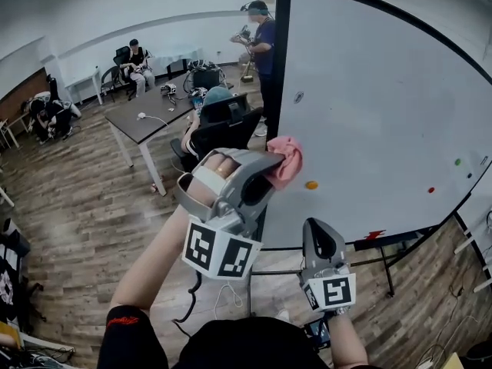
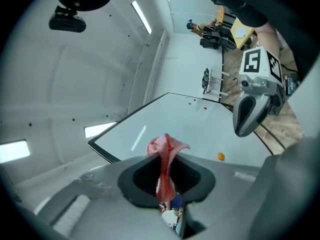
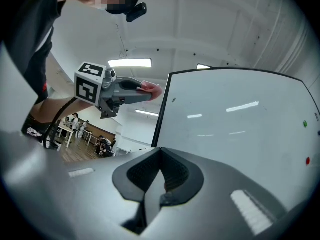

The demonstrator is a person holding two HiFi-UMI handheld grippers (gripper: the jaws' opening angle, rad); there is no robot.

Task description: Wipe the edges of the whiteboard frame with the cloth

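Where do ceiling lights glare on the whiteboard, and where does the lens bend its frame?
Right gripper view: light streaks reflect across the whiteboard. Left gripper view: one fainter streak, near the sharp cloth. Head view: the frame bows into a curve along its top edge.

The left gripper (image 2: 165,184) pinches a pink cloth (image 2: 165,156) before the whiteboard (image 2: 200,129).

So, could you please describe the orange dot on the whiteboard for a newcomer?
Find the large black-framed whiteboard. Low on its left side, beside the pink cloth, sits the orange dot; the red dot and green dot lie far right.
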